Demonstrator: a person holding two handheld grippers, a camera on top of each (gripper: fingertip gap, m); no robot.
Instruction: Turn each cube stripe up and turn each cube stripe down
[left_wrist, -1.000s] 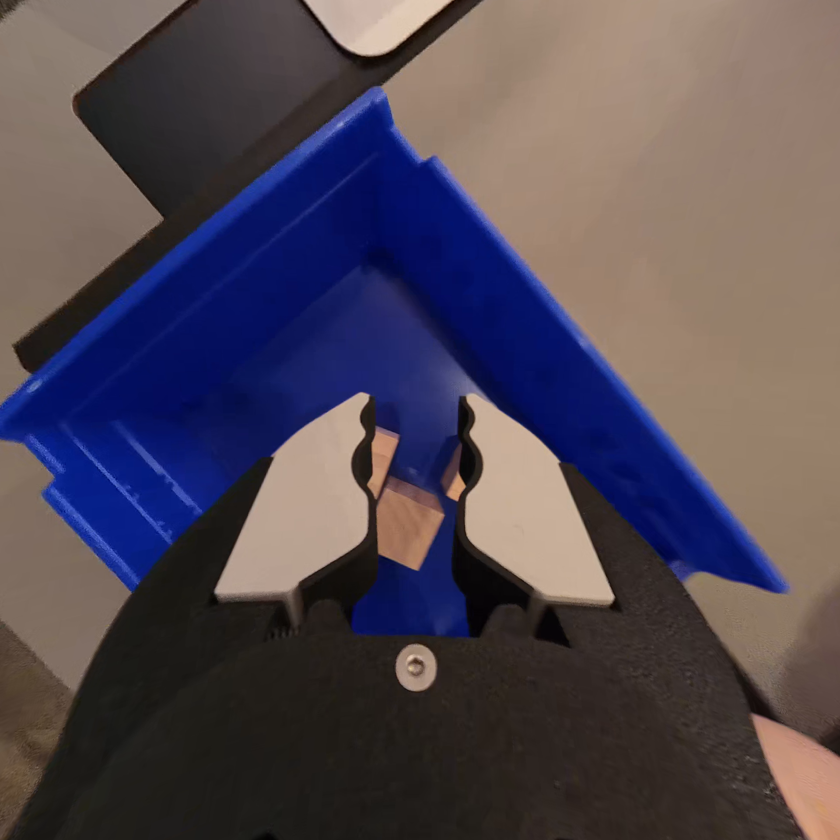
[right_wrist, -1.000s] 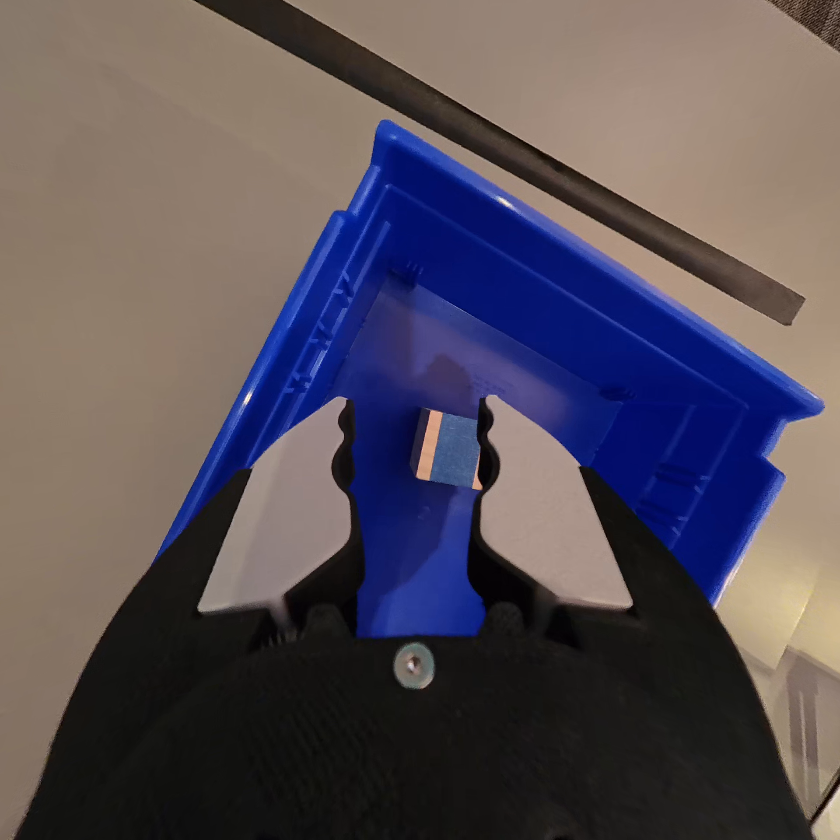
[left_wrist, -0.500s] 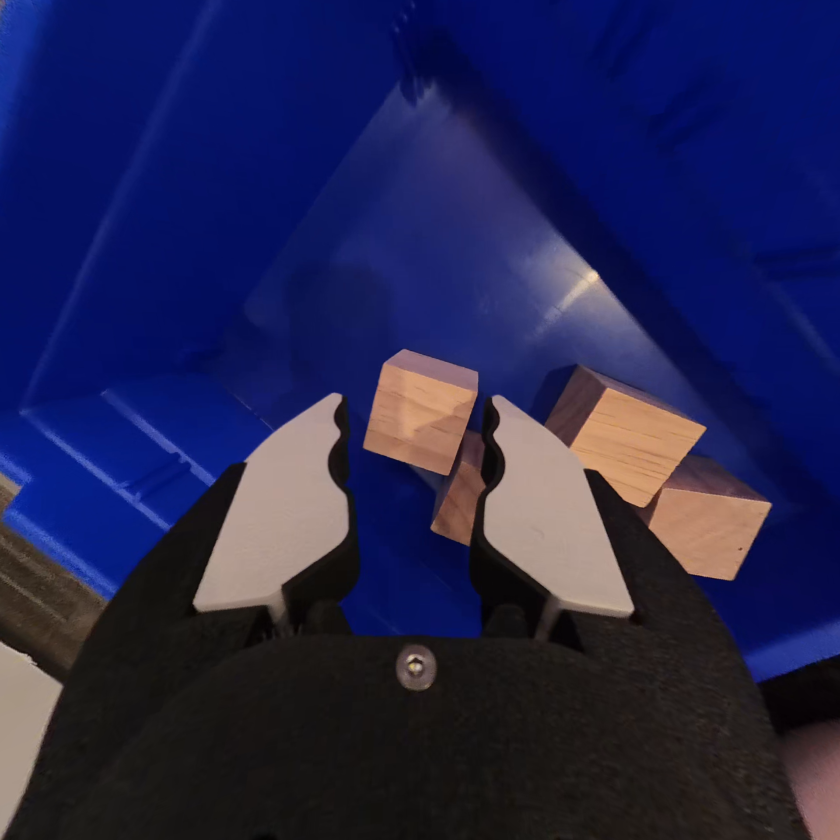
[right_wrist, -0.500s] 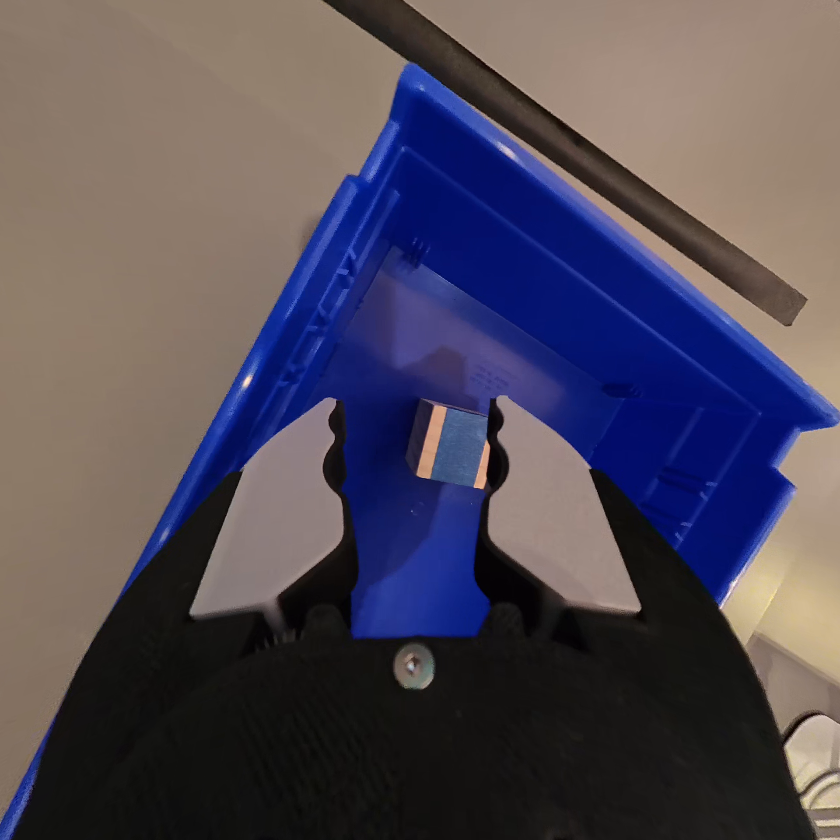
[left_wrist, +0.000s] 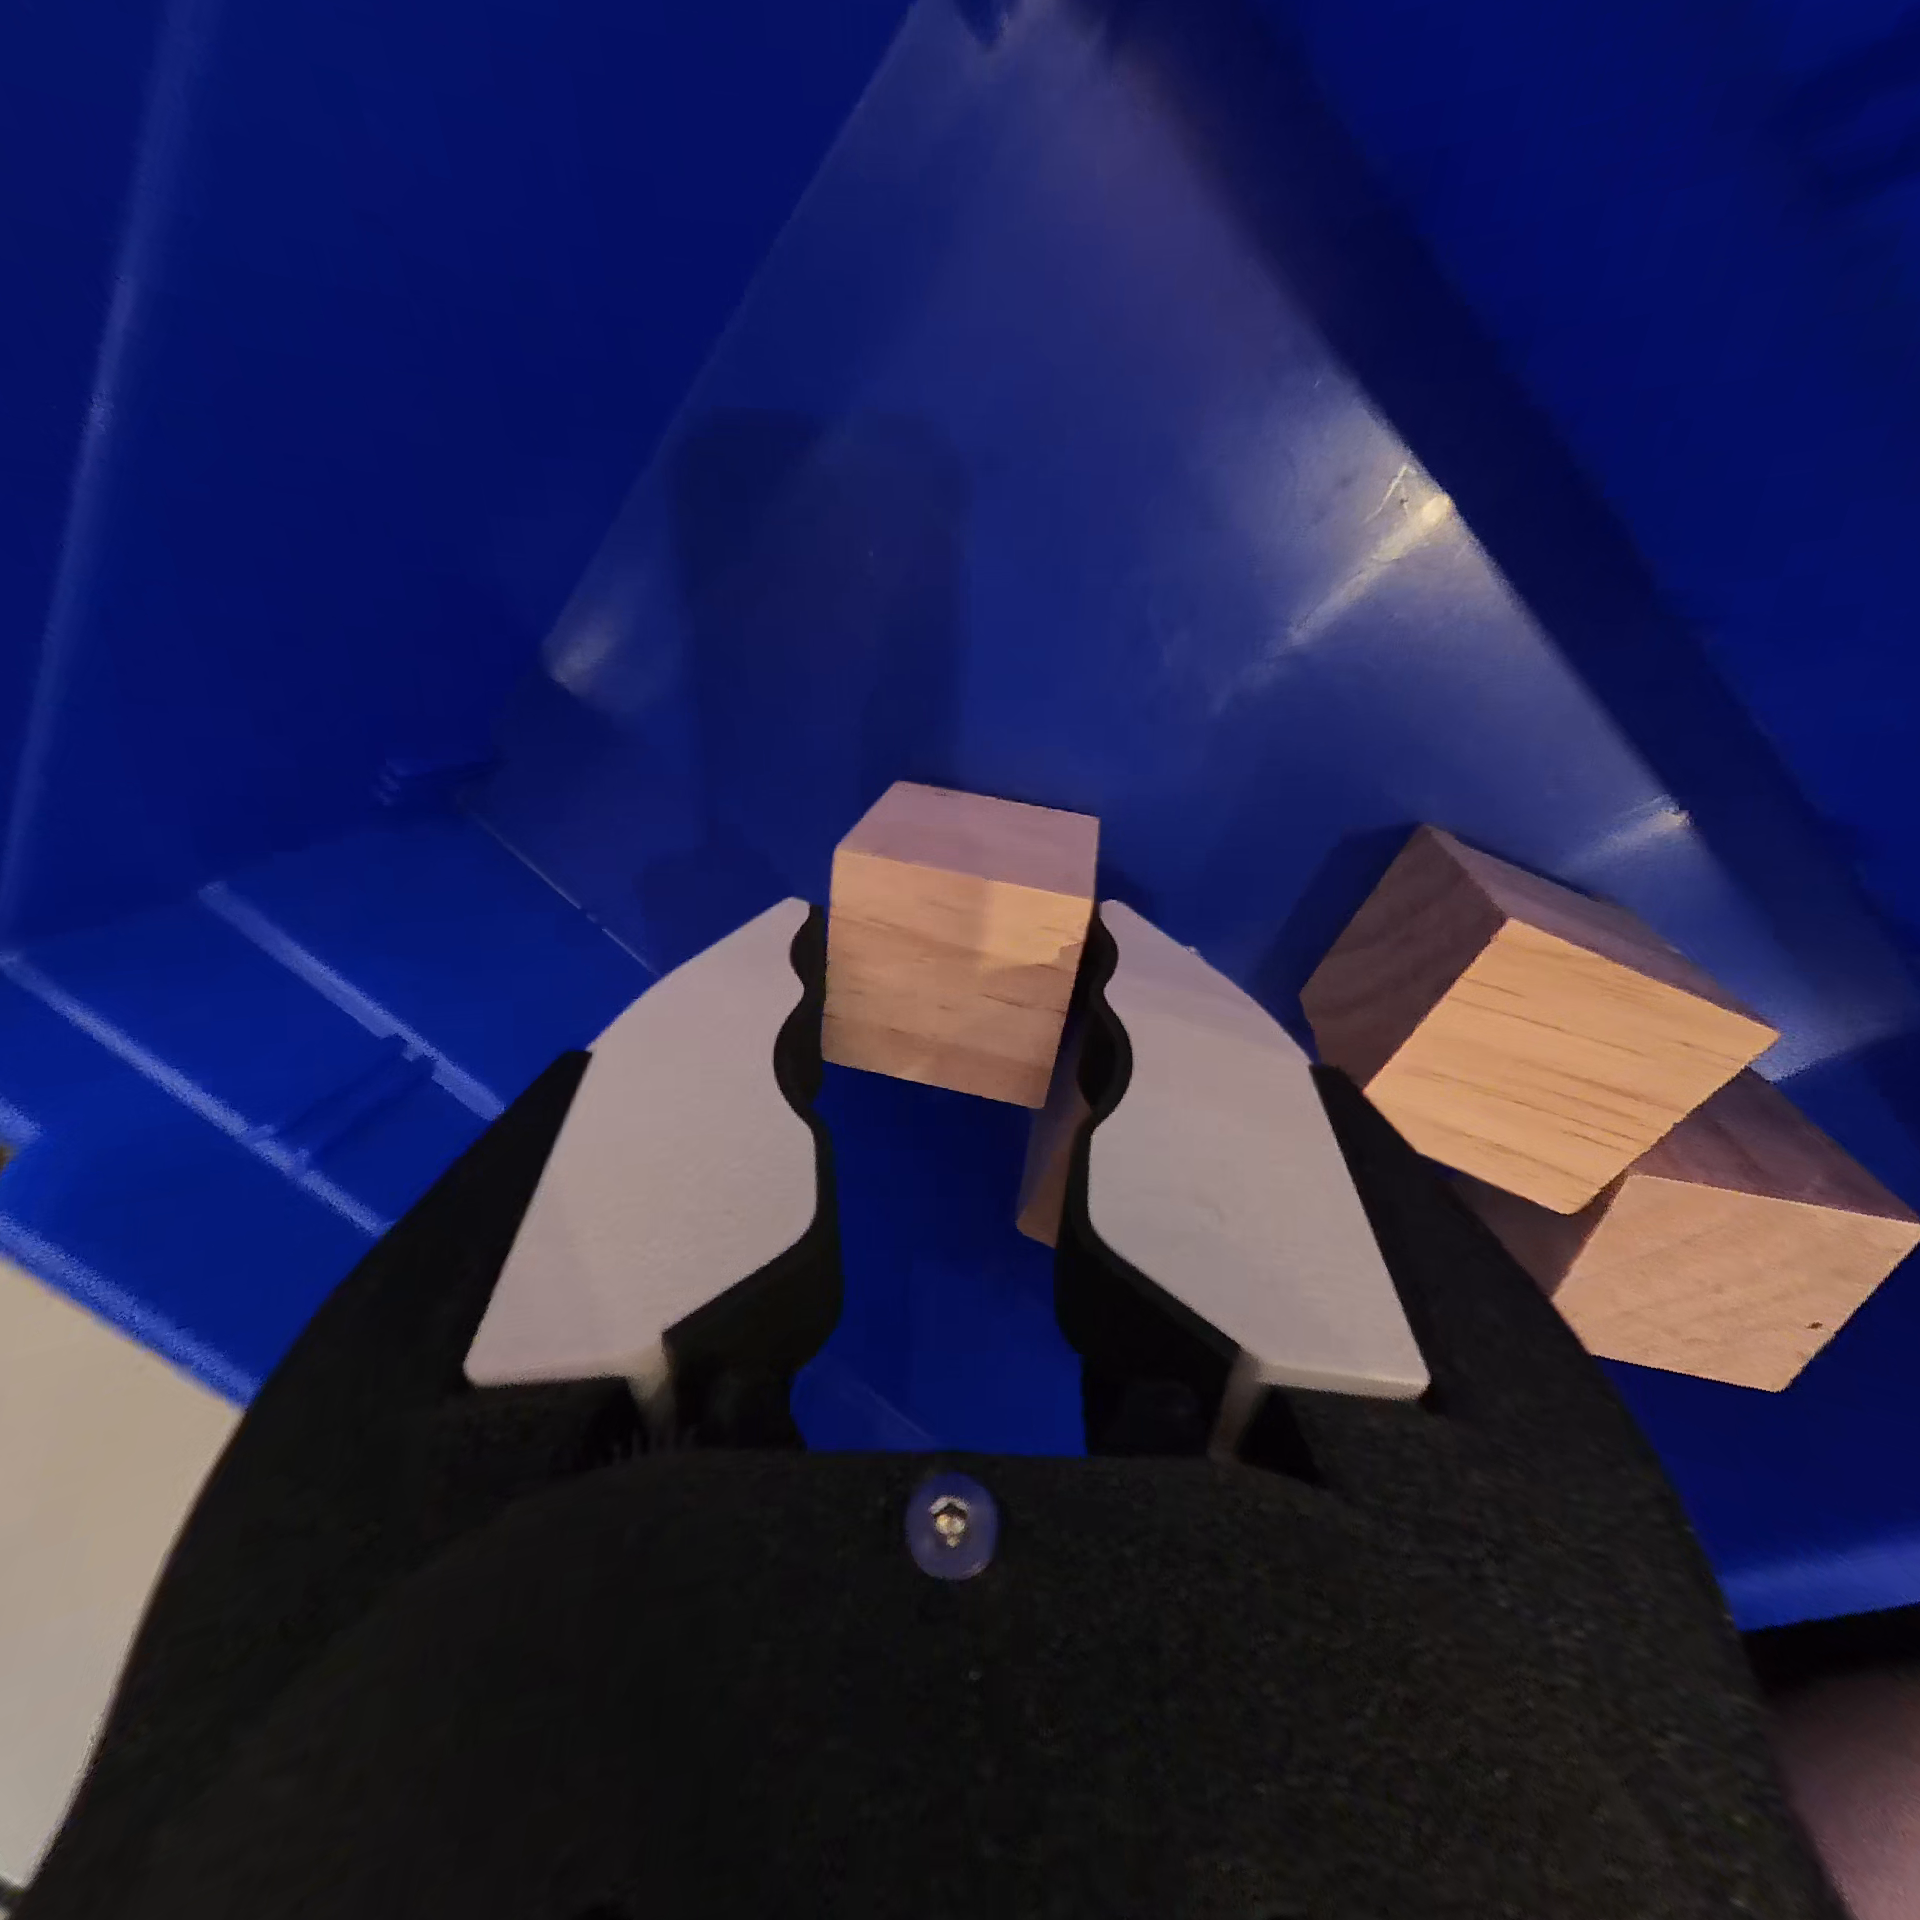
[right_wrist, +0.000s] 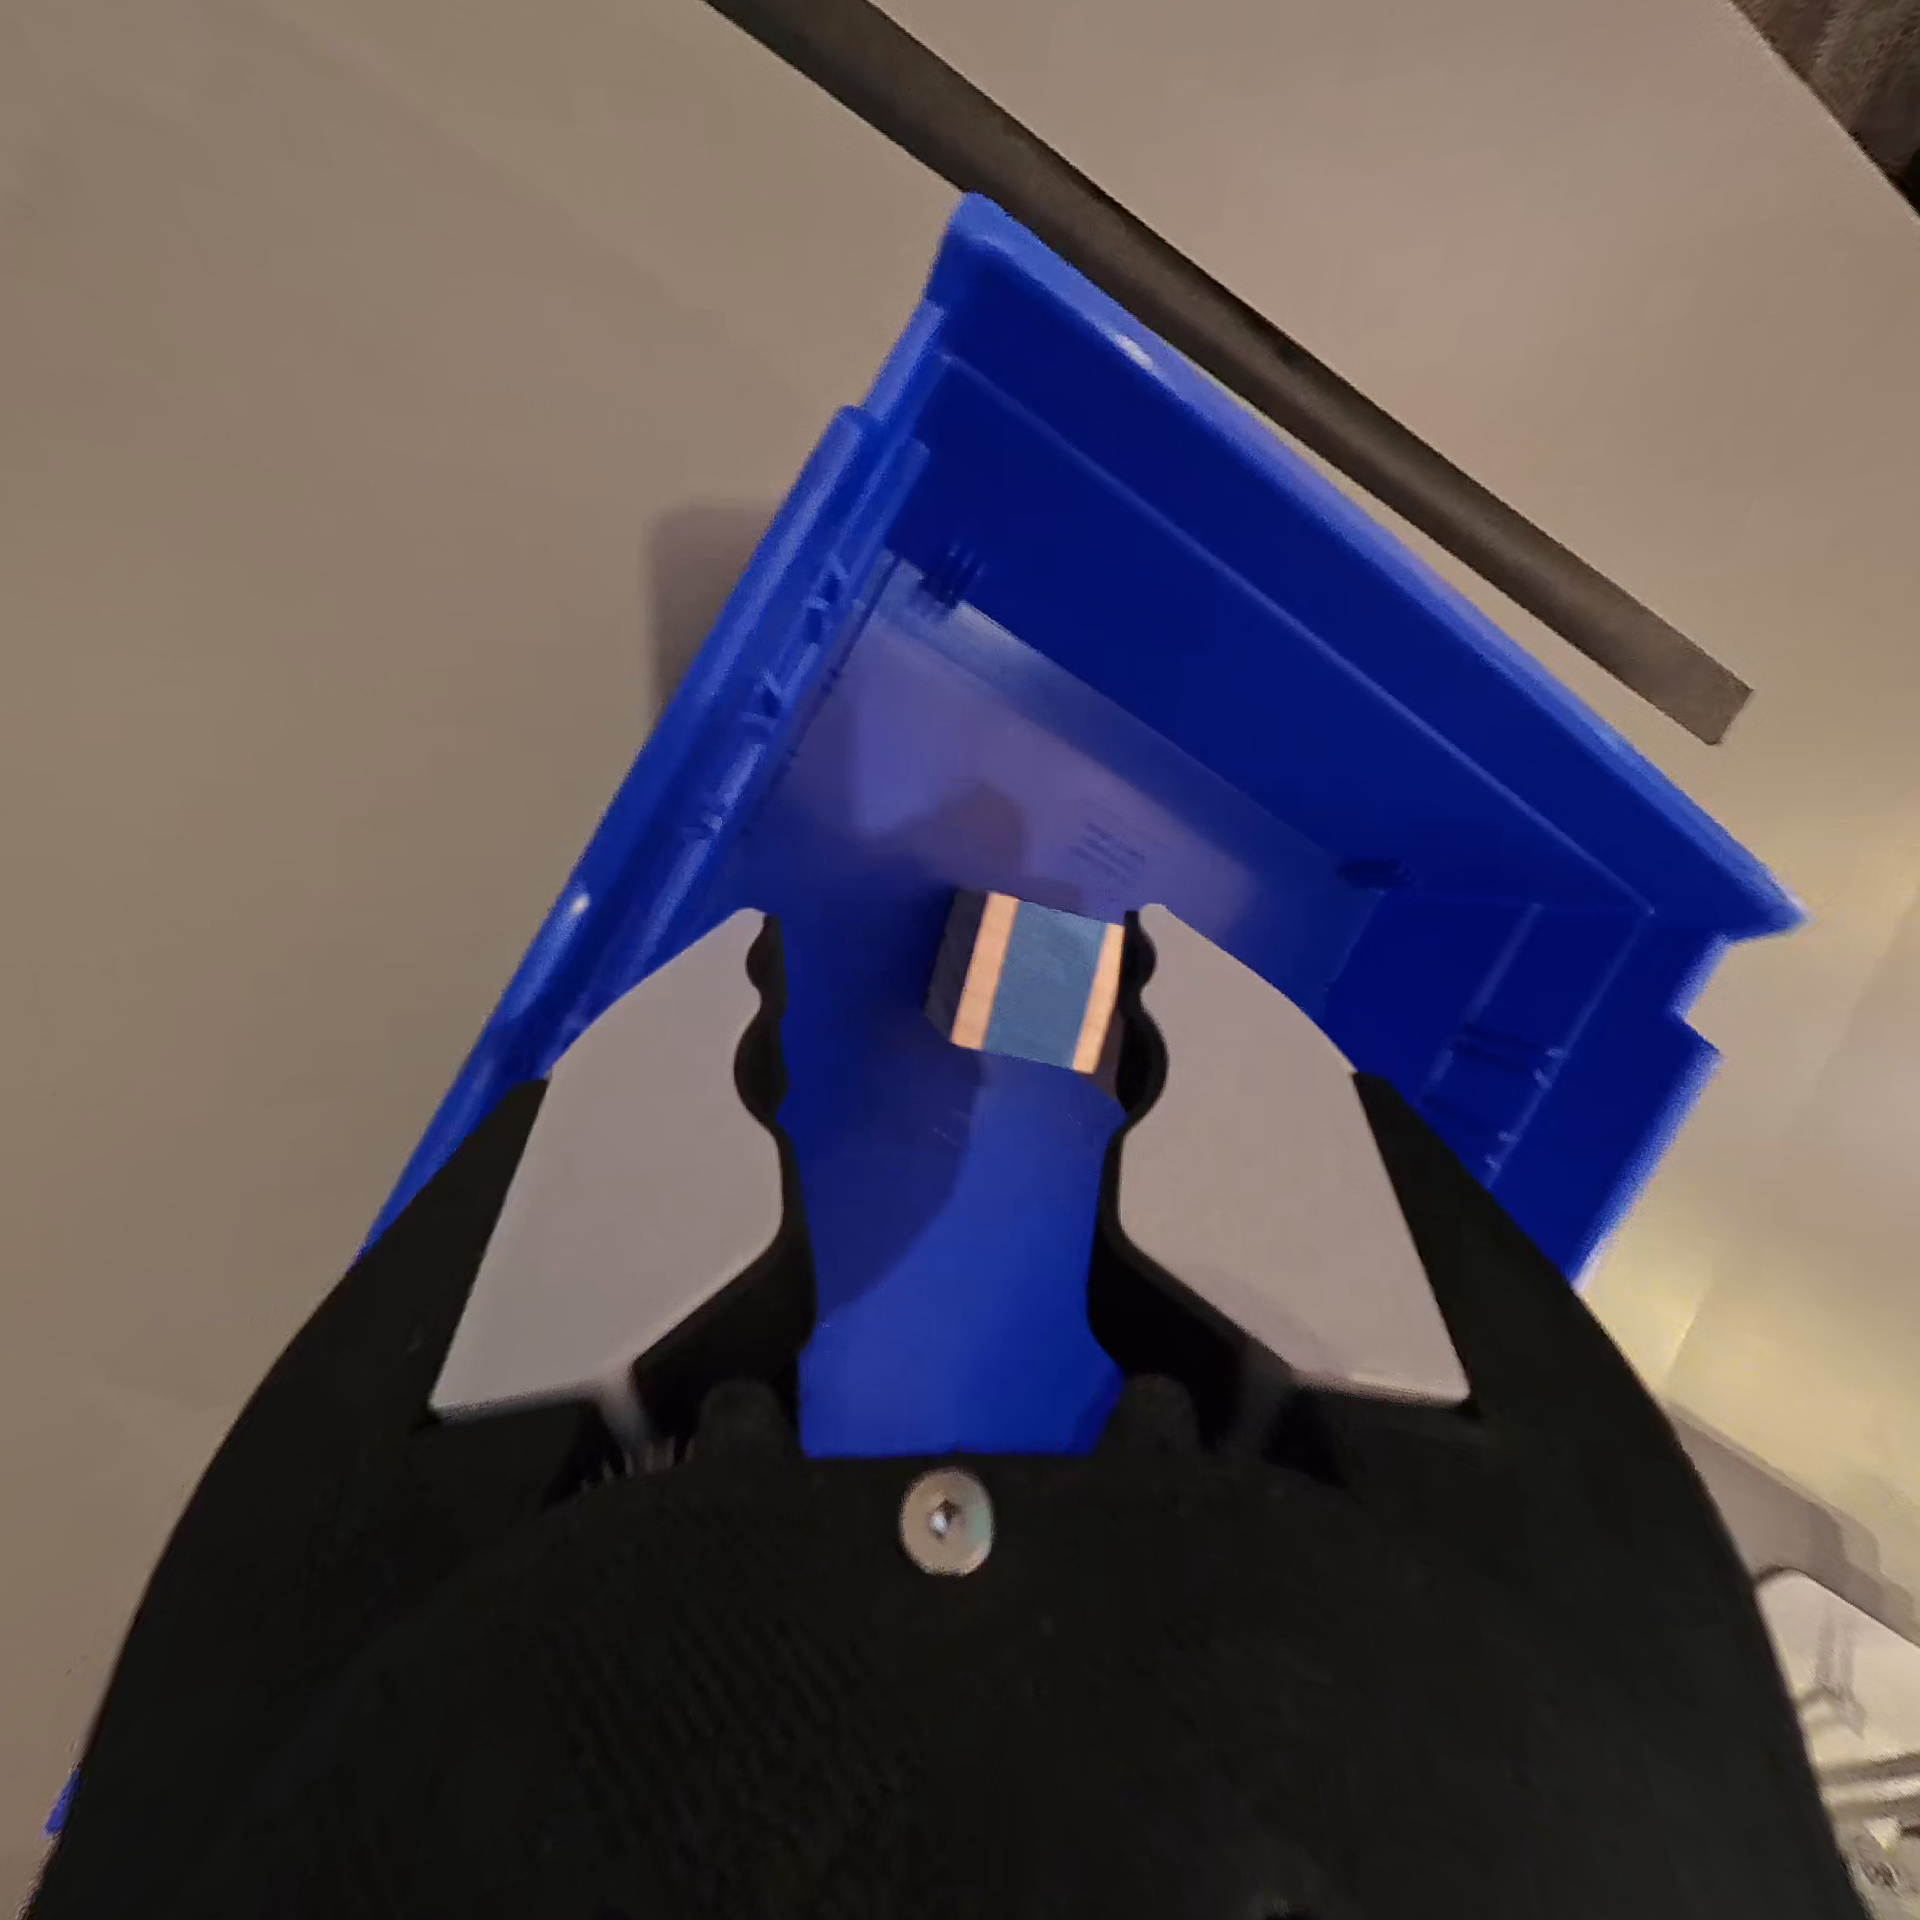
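In the left wrist view my left gripper (left_wrist: 954, 920) is deep inside a blue bin (left_wrist: 416, 416). Its fingertips press both sides of a plain wooden cube (left_wrist: 956, 966), with no stripe showing on it. Two more wooden cubes (left_wrist: 1527, 1029) (left_wrist: 1714, 1268) lie stacked to the right. Another cube (left_wrist: 1044, 1174) is partly hidden behind the right finger. In the right wrist view my right gripper (right_wrist: 951, 925) is open and empty above a second blue bin (right_wrist: 1299, 665). One cube (right_wrist: 1029, 982) lies on that bin's floor, blue stripe up, close to the right fingertip.
The right bin stands on a beige table (right_wrist: 364, 520). A dark flat strip (right_wrist: 1299, 364) lies just behind it. A grey object (right_wrist: 1829, 1579) shows at the lower right edge. Bin walls are close around the left gripper.
My left gripper dropped from above into its bin and closed its jaws onto one wooden cube. My right gripper drifted slightly over its bin and stayed open.
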